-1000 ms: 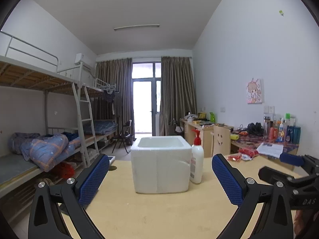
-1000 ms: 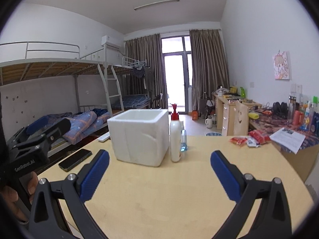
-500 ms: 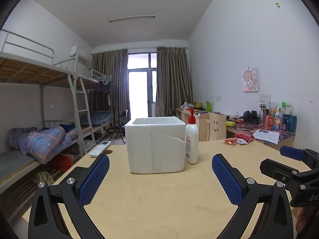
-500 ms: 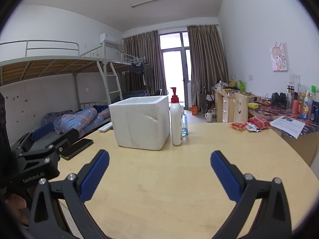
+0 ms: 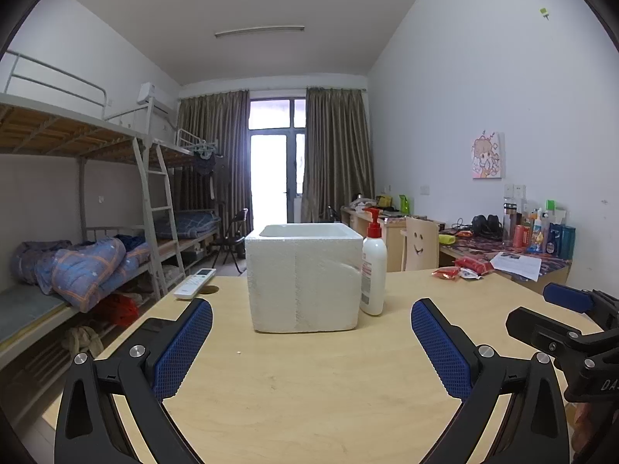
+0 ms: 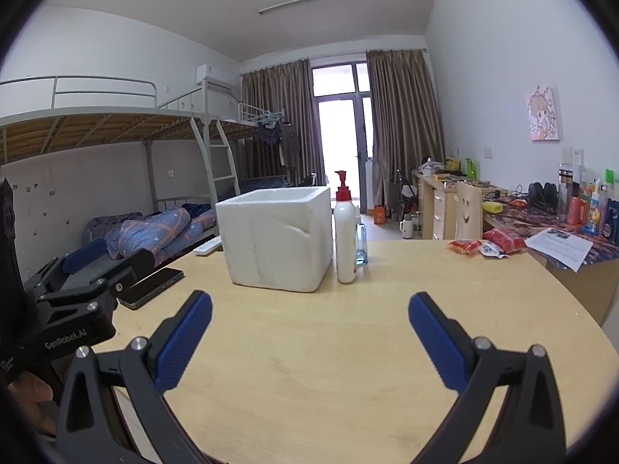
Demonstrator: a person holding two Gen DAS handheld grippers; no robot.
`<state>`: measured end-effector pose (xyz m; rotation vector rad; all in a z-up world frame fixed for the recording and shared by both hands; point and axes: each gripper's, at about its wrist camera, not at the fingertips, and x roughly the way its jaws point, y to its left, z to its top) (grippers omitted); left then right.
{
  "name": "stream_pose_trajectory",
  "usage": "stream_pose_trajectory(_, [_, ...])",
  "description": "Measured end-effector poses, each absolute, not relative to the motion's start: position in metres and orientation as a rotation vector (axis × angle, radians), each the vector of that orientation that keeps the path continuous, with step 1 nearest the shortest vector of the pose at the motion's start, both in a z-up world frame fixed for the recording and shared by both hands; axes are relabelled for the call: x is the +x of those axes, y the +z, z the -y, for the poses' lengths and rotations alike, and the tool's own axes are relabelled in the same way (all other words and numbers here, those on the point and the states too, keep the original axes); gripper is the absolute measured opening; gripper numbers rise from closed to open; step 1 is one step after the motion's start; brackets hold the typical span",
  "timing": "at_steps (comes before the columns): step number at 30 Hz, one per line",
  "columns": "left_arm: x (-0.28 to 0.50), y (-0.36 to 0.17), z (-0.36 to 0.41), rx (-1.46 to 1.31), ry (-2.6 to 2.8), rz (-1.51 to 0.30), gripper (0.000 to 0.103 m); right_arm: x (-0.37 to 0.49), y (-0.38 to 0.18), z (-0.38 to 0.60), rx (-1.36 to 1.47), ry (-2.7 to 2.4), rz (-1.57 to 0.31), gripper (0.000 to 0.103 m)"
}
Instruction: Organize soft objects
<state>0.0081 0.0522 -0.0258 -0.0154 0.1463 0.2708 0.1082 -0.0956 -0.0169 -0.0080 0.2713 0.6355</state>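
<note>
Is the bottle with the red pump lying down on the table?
No, the bottle stands upright on the table, right beside the white foam box.

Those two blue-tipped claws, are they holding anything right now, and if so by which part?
Nothing is held. The left gripper and the right gripper both stand open above the bare table, short of the white foam box.

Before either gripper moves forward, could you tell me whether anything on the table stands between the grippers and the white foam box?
Nothing visible does. Bare tabletop lies between the open left gripper, the open right gripper and the foam box. The pump bottle stands beside the box, not in front.
</note>
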Motion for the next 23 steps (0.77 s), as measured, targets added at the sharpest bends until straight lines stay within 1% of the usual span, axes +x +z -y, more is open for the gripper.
stream_pose_trajectory(23, [0.0087, -0.0231, -0.0514, -0.004, 0.258, -0.149, 0.103, 0.1095, -0.0153, 0.098, -0.008, 0.627, -0.277, 0.102])
